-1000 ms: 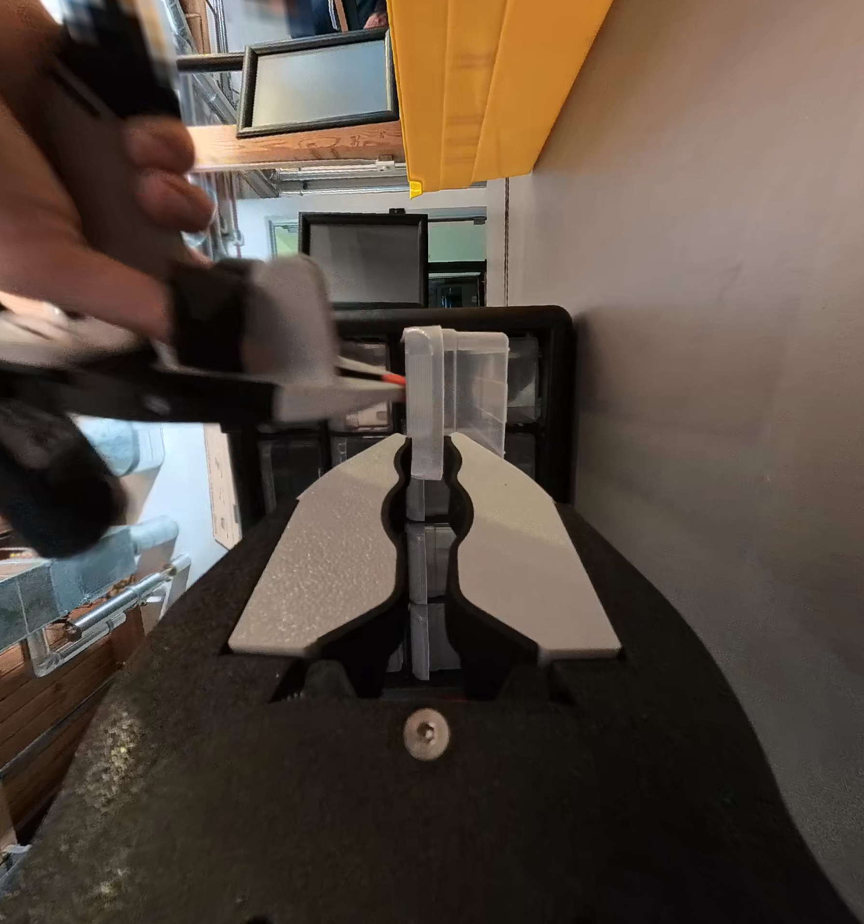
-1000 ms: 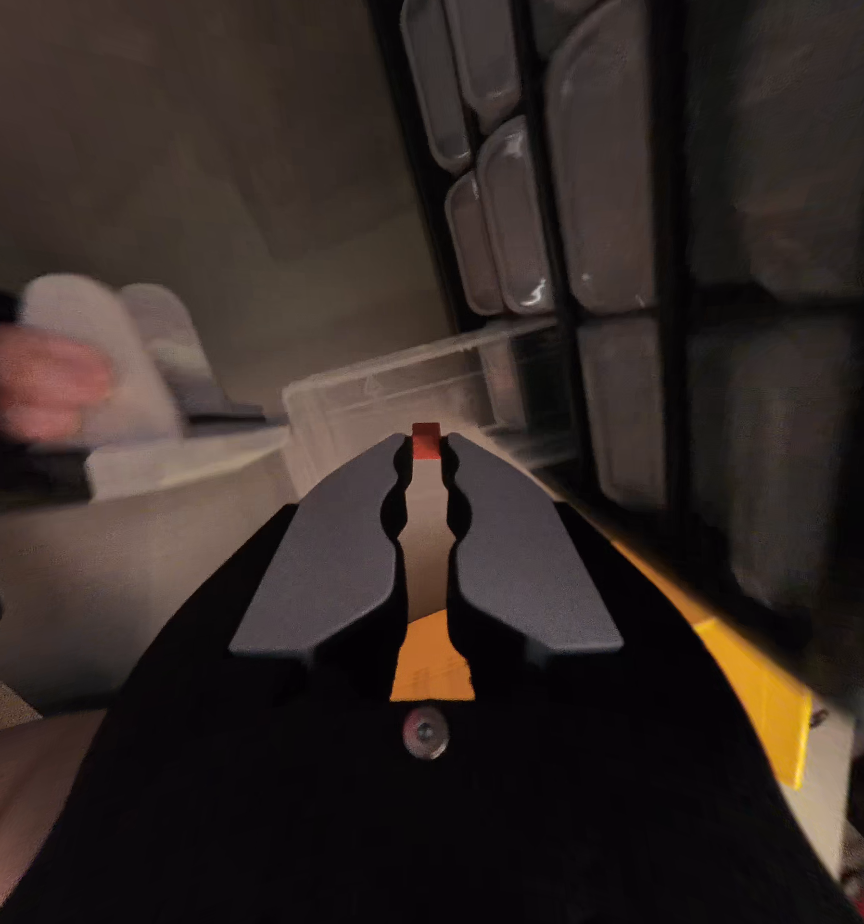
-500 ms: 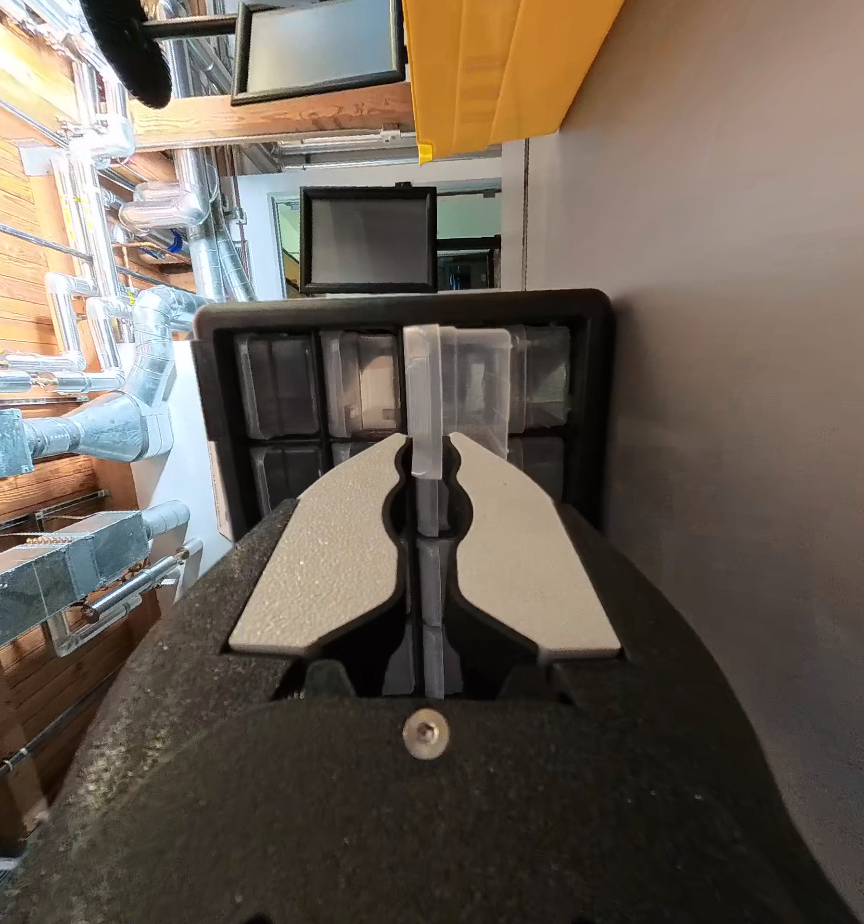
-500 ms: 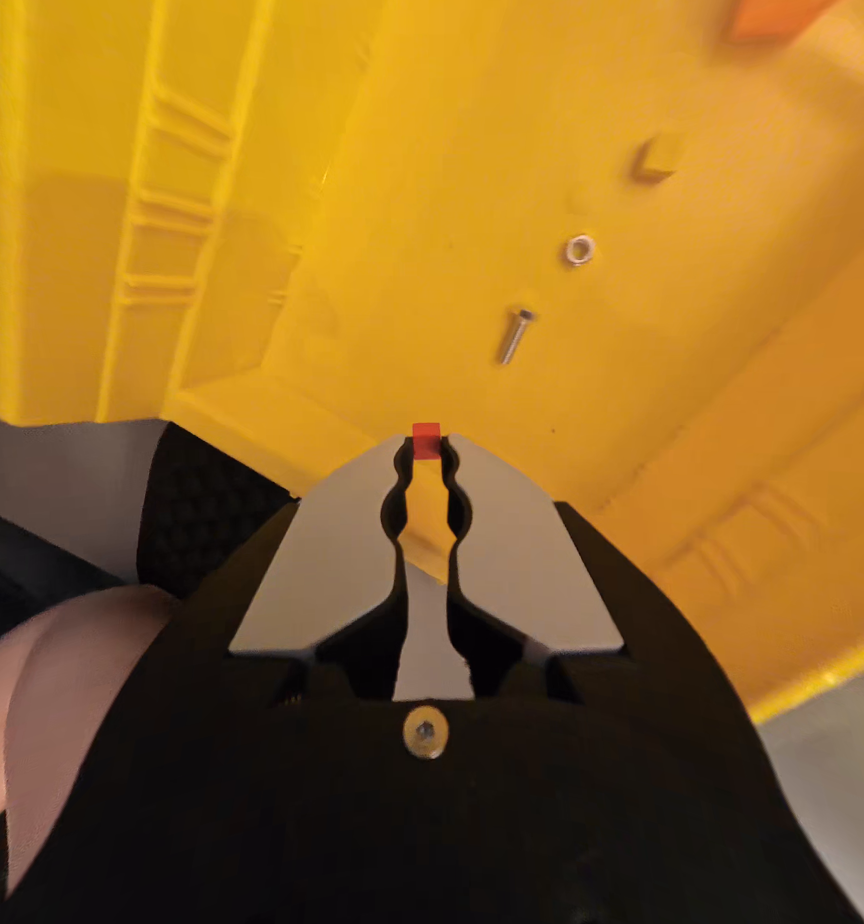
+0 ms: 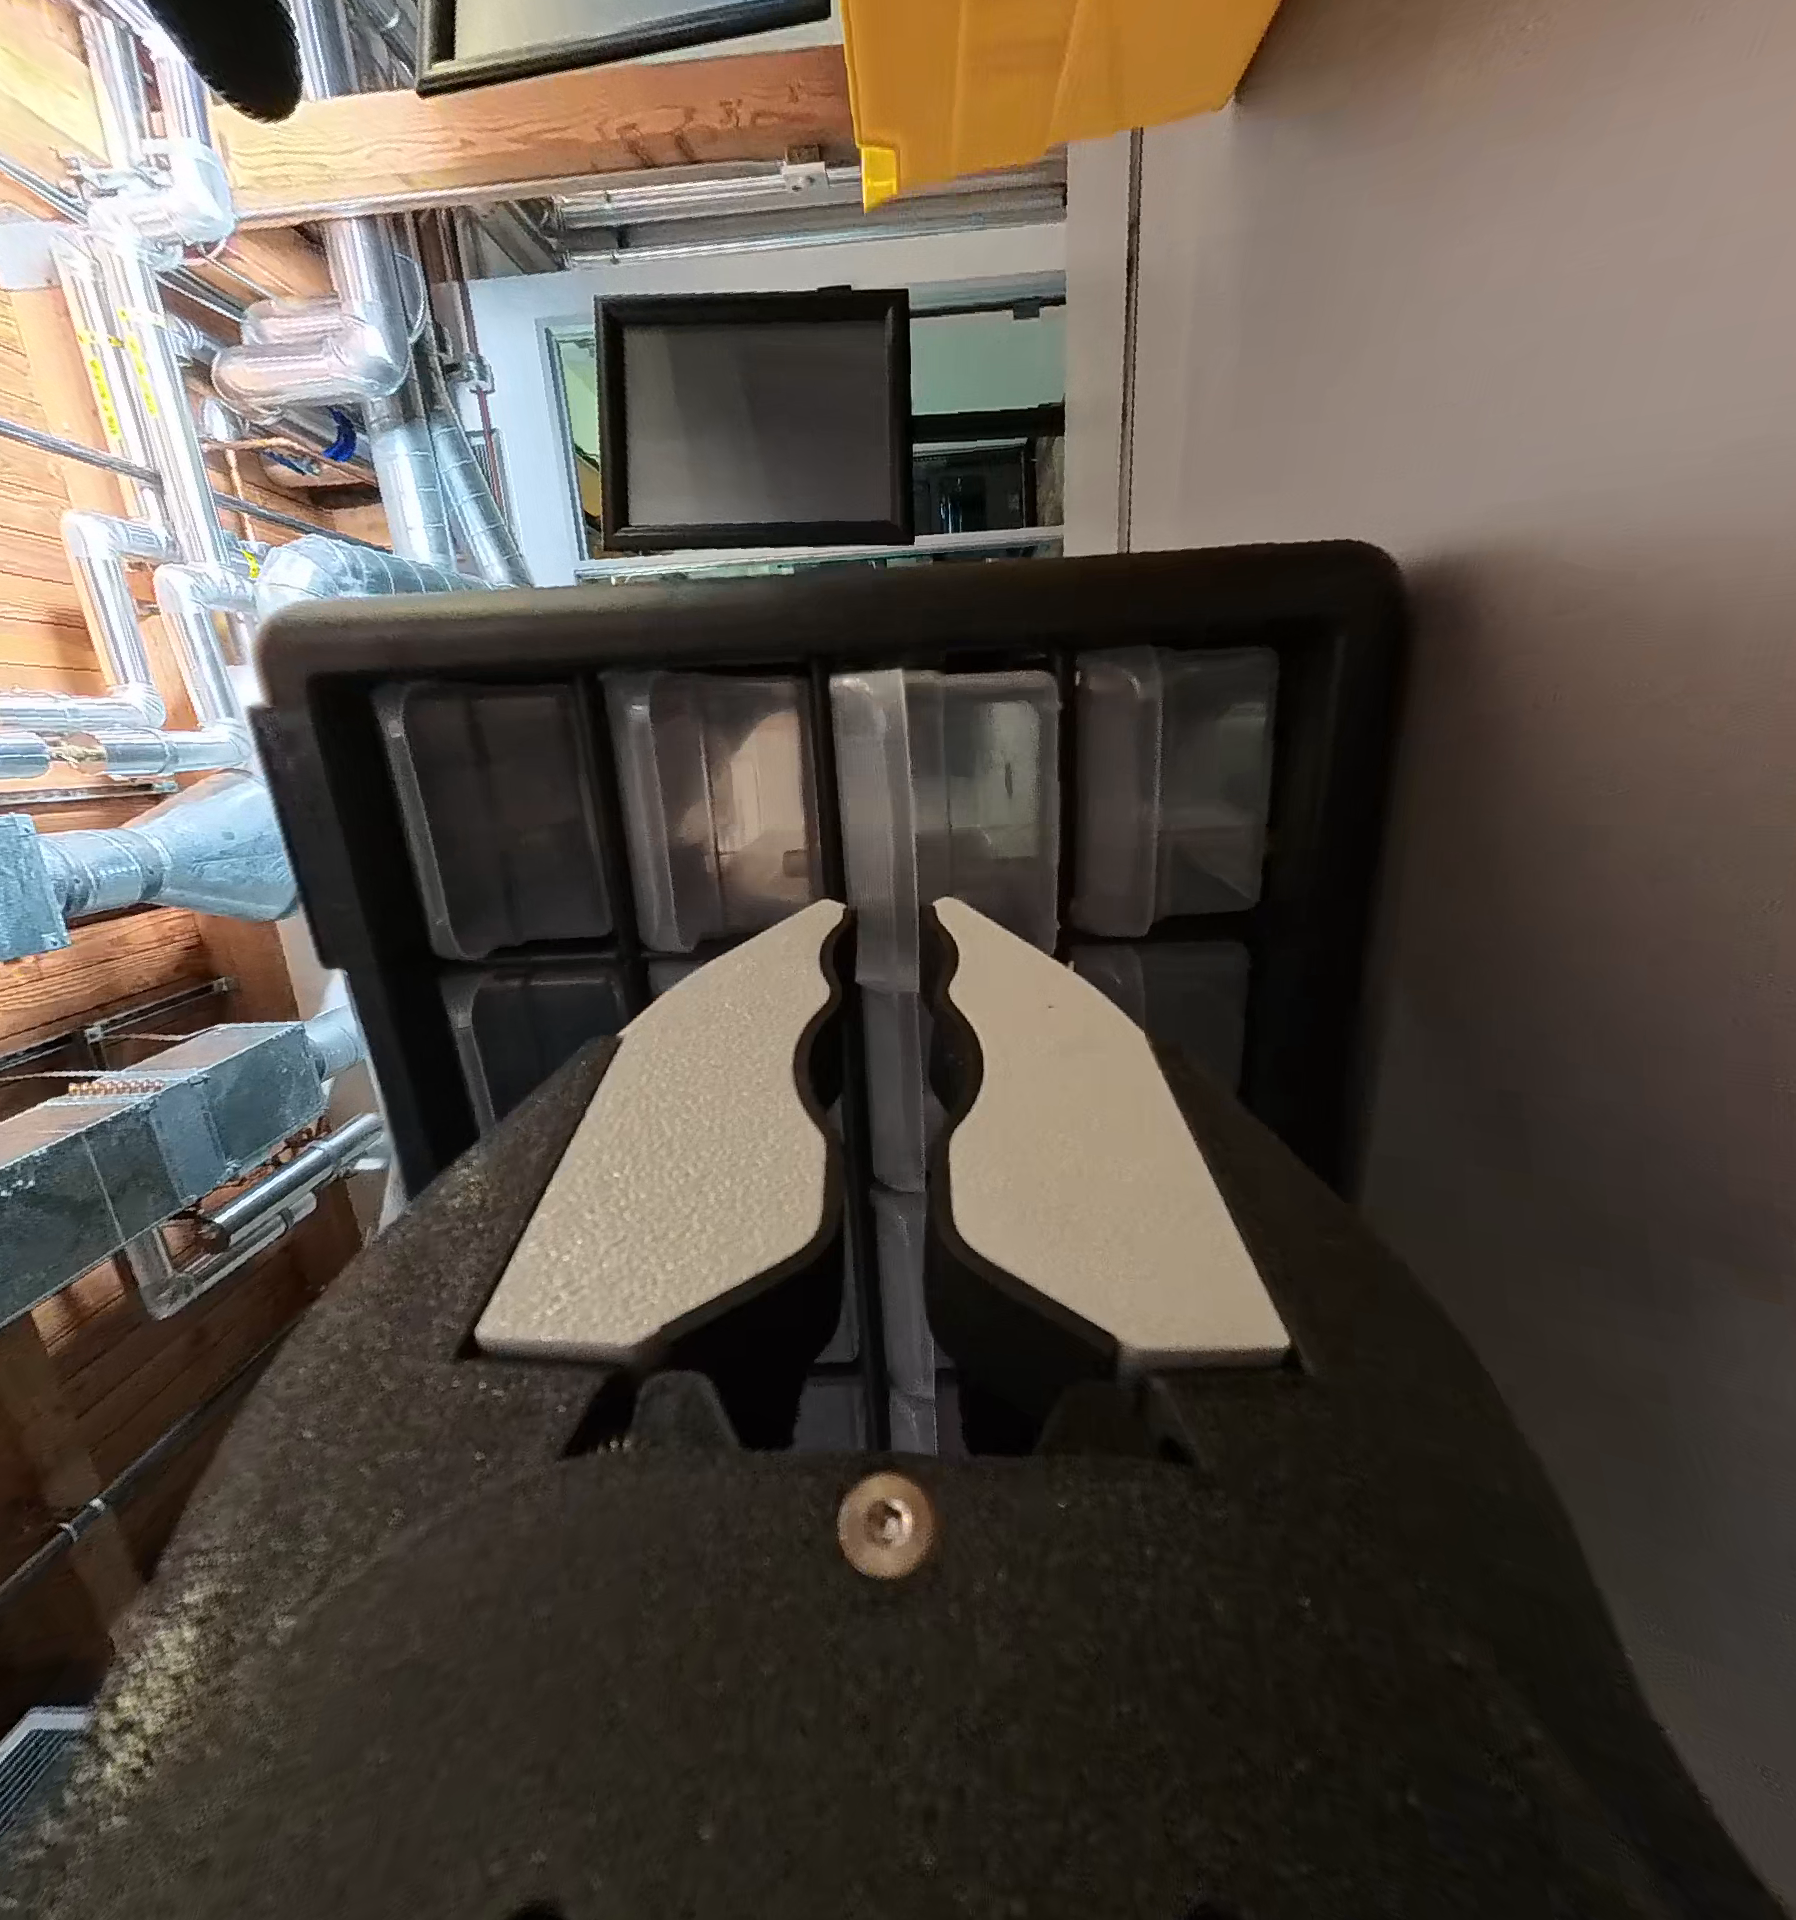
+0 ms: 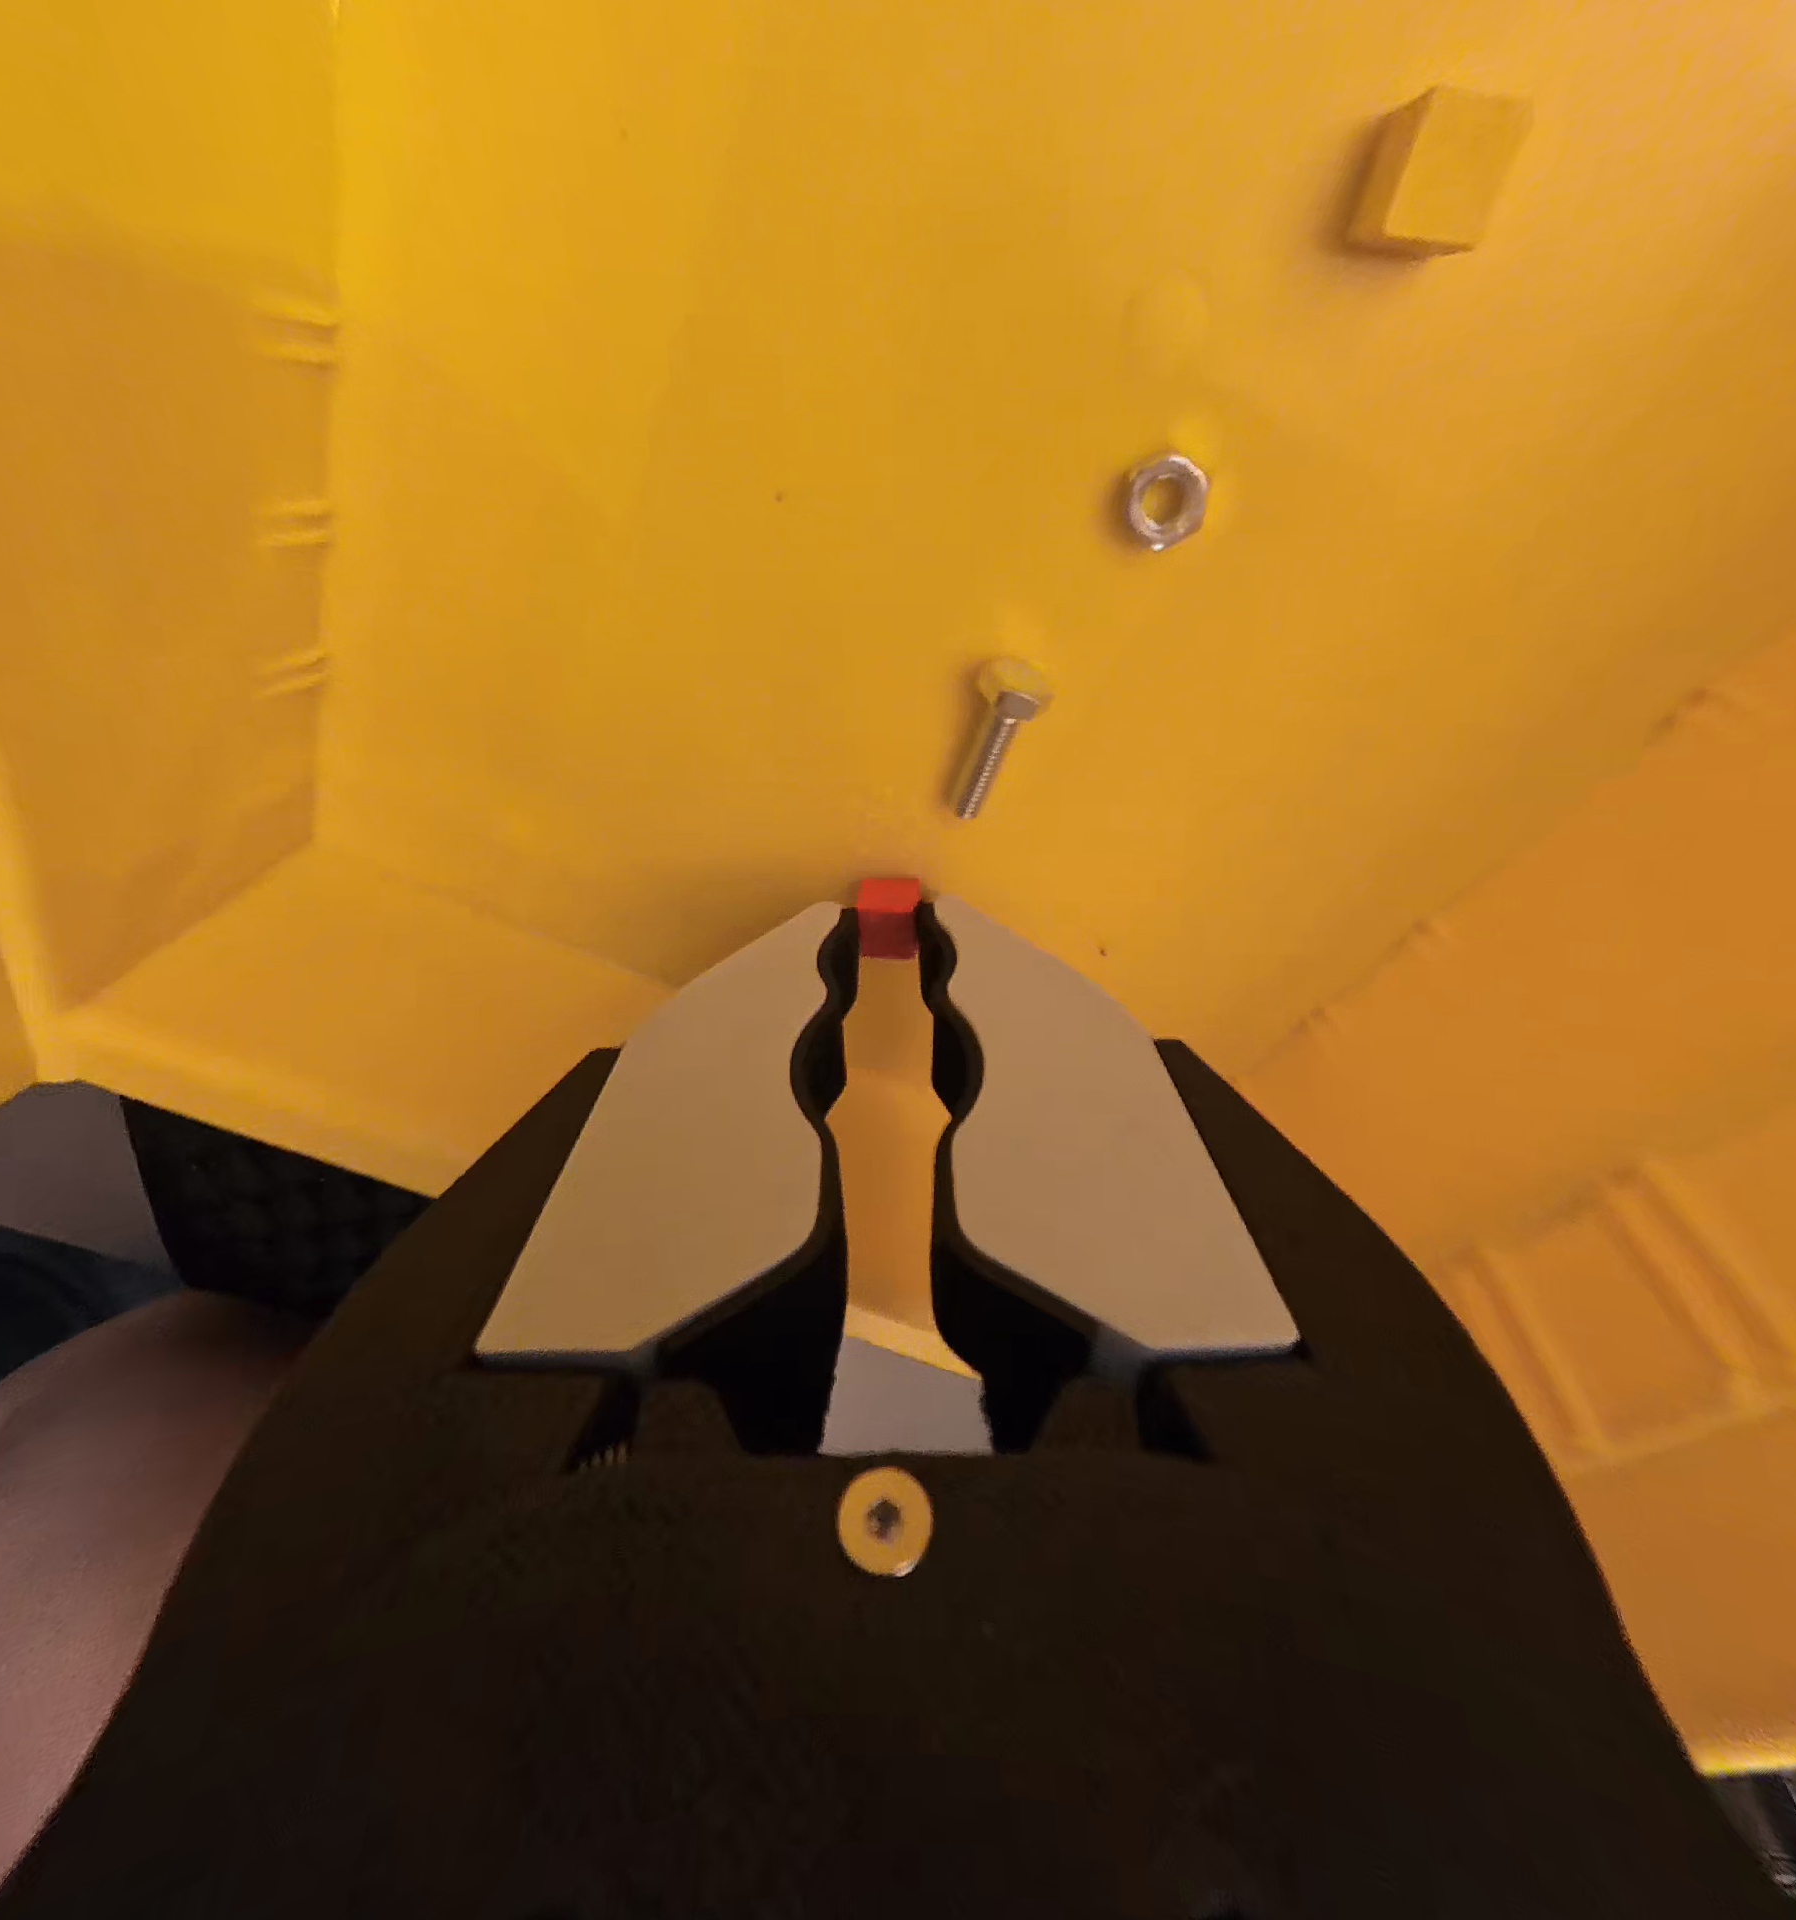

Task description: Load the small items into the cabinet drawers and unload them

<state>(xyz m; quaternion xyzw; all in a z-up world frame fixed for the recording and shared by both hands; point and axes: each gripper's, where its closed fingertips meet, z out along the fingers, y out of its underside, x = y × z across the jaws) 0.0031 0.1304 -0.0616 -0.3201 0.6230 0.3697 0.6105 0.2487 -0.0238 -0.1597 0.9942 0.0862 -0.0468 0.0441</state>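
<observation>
Left tongs [image 5: 889, 914]: almost closed around the vertical front handle of one clear plastic drawer [image 5: 982, 800]; whether the pads press it I cannot tell.
Clear plastic drawer: it sits in the black plastic drawer cabinet [image 5: 821, 613], third of four in the row seen at the top of the tilted left wrist view. What is inside it I cannot tell.
Cabinet: it stands on the grey bench [image 5: 1600, 935], with other clear drawers pushed in around the gripped one.
Right tongs [image 6: 889, 920]: closed on a small red cube [image 6: 887, 914], held at the very tips.
Yellow plastic bin [image 6: 561, 520]: the red cube is inside it, low over the floor; contact is not clear.
Bin contents: a silver hex bolt [image 6: 996, 732], a silver hex nut [image 6: 1164, 506] and a small yellow block [image 6: 1434, 171], each apart.
Bolt direction: its long axis runs toward the tongs, head away, thread end near the red cube.
</observation>
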